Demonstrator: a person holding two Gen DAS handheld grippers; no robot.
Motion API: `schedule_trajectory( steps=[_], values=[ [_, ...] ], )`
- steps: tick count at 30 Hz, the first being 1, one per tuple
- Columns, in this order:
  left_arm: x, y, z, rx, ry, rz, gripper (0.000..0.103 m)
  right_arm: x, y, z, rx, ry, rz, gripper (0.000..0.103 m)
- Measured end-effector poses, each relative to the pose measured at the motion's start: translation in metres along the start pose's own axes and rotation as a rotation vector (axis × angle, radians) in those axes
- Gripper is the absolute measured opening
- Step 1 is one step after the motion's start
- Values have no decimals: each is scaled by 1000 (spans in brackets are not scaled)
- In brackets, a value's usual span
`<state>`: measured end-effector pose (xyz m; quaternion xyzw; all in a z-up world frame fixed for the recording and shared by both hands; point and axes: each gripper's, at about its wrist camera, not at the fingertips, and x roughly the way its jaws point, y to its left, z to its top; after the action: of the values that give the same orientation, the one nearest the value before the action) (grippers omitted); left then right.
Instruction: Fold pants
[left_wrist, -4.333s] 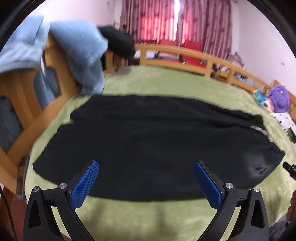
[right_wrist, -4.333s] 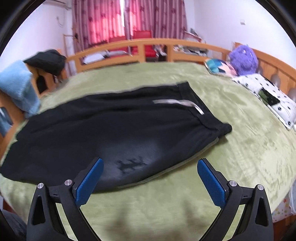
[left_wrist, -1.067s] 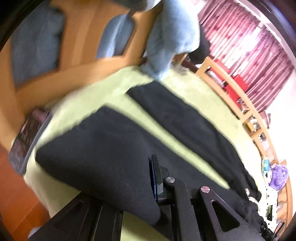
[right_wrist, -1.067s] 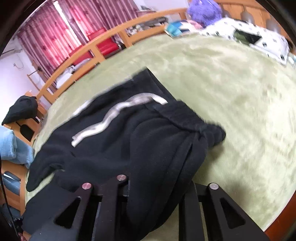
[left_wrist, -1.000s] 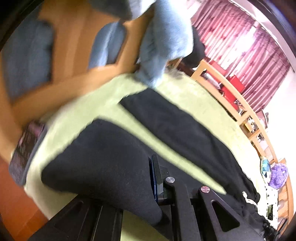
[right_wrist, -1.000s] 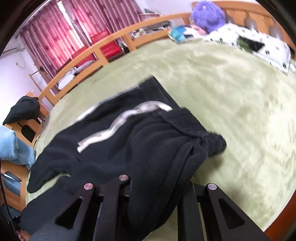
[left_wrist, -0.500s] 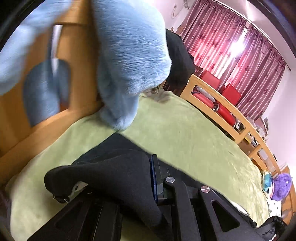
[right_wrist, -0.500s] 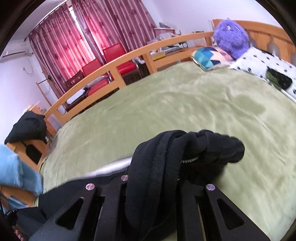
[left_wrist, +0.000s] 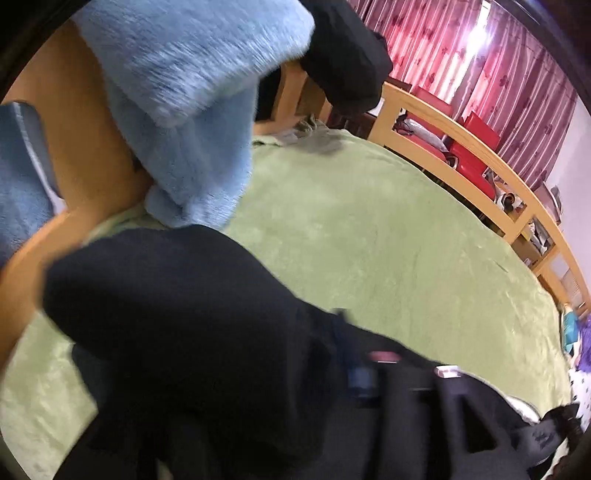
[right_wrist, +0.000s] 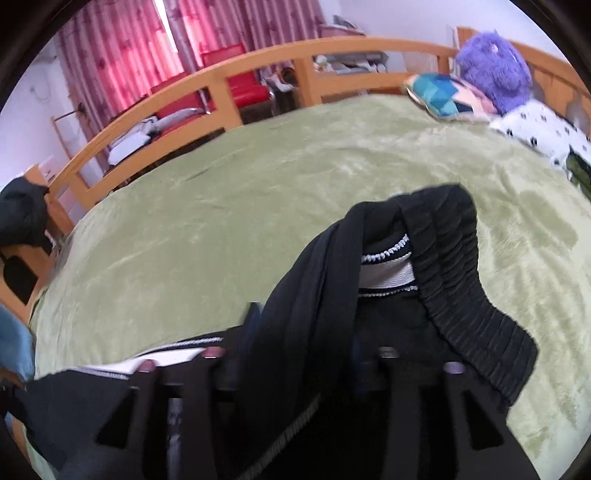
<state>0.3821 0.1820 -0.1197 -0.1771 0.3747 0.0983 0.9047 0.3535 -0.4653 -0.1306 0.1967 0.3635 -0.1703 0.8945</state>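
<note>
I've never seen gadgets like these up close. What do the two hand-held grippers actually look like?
Both are mostly hidden by black cloth. The left gripper shows a black angular frame with triangular cut-outs, small silvery bolt heads and a sliver of blue pad. The right gripper has the same black cut-out frame and bolts, with blue edges on its fingers. No cables, sleeves or markings show.

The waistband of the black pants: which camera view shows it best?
The right wrist view: the ribbed waistband of the black pants hangs sharply over the right tongs. The left wrist view shows only a blurred leg end in the left tongs.
</note>
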Motion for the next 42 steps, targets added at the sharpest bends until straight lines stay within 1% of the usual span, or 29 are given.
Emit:
schedule_trajectory(
  steps=[1,2,4,5,6,8,11,12,13,14,16,17,20,21,24,25,26,27,29,31,32,35,36,37,38,39,40,41,42],
  values=[
    [-10,5,-2,1,-24,0,74,-15,3,-3,-32,-32,-5,64],
    [-25,12,-7,5,-48,-3,74,-27,5,-6,-55,-57,-16,67],
    [-41,22,-12,19,-50,21,75,-46,6,-12,-93,-82,-36,71],
    [-47,27,-16,21,-43,37,75,-58,6,-17,-112,-86,-34,74],
    [-54,34,-21,17,-31,33,75,-70,4,-24,-132,-85,-30,74],
    [-60,44,-34,14,1,6,76,-82,-1,-35,-148,-74,-39,74],
    [-55,57,-66,-19,76,-10,76,-93,-15,-66,-168,-29,-49,74],
    [-50,57,-77,-32,101,-30,76,-92,-19,-73,-168,-17,-51,74],
    [-45,59,-86,-45,127,-59,76,-90,-27,-87,-156,8,-52,74],
    [-38,61,-97,-69,152,-105,76,-87,-32,-94,-142,26,-44,74],
    [-29,63,-112,-100,172,-171,78,-77,-48,-112,-84,87,3,74],
    [-24,63,-120,-106,183,-189,82,-69,-57,-124,-47,131,46,74],
    [-4,61,-138,-138,225,-231,83,-54,-69,-142,-12,188,92,75],
    [2,60,-141,-155,228,-255,84,-49,-72,-145,2,196,105,75],
    [12,58,-139,-197,167,-295,90,-36,-82,-150,88,207,179,80],
    [16,58,-139,-217,163,-318,92,-32,-87,-149,124,189,210,82],
    [20,58,-138,-234,163,-346,94,-30,-90,-148,152,172,223,83],
    [24,57,-137,-246,167,-356,94,-28,-92,-147,173,161,236,84],
    [30,53,-135,-244,169,-347,94,-21,-98,-144,232,137,279,87],
    [33,47,-133,-258,169,-340,94,-14,-100,-141,253,130,296,87],
    [37,46,-131,-274,168,-336,94,-10,-100,-138,256,128,301,89],
    [43,37,-128,-287,166,-320,94,1,-89,-130,216,127,265,91],
    [47,32,-126,-286,170,-309,93,4,-91,-125,210,128,254,91],
    [49,29,-125,-283,170,-299,93,8,-87,-121,203,129,239,90],
    [51,26,-125,-281,168,-289,88,12,-83,-117,200,123,232,85],
    [52,24,-124,-286,160,-269,85,15,-82,-115,200,121,225,80],
    [53,23,-124,-286,162,-256,78,19,-80,-112,199,115,204,66],
    [52,24,-125,-270,164,-246,62,21,-79,-111,200,107,193,45],
    [48,24,-124,-251,148,-245,52,22,-80,-111,198,100,188,33]
  ],
)
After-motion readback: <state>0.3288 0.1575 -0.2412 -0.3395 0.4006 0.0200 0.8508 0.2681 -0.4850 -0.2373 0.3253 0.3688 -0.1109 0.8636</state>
